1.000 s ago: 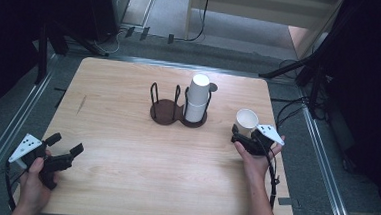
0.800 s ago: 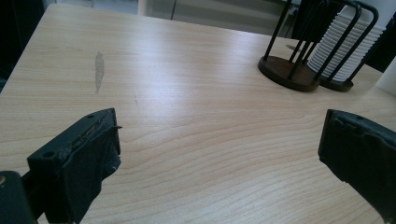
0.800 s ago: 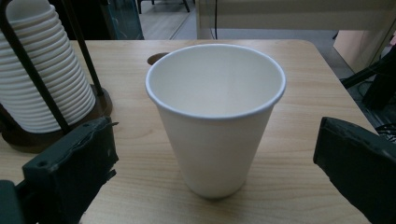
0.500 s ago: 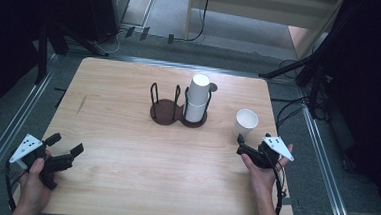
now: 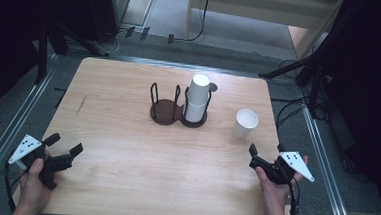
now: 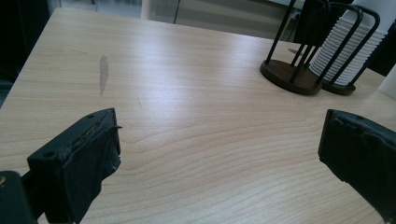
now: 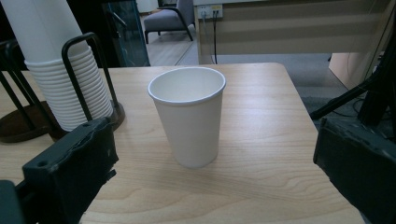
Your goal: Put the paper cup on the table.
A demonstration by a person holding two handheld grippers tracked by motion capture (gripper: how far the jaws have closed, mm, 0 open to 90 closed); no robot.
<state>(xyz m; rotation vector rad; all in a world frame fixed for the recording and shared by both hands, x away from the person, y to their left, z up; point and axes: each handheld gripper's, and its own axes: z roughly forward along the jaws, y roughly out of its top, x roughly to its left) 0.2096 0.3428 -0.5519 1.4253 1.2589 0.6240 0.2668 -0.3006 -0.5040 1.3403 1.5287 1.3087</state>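
A single white paper cup (image 5: 245, 122) stands upright on the right part of the wooden table (image 5: 124, 173). In the right gripper view this cup (image 7: 189, 116) rises ahead of the wide-apart jaws, clear of both. My right gripper (image 5: 266, 151) is open near the table's right front edge, a short way behind the cup. A dark two-ring cup holder (image 5: 171, 109) sits mid-table, with a stack of white cups (image 5: 197, 98) in its right ring. My left gripper (image 5: 65, 144) is open at the front left, with bare wood between its fingers (image 6: 79, 154).
The holder's left ring (image 5: 162, 106) has nothing in it. A grey scuff mark (image 6: 103, 72) lies on the wood ahead of the left gripper. Metal rails (image 5: 6, 141) run along both sides of the table, and cables (image 5: 293, 109) lie on the floor to the right.
My right gripper has drawn back from the single cup toward the near right edge, leaving it standing. The left gripper has stayed put.
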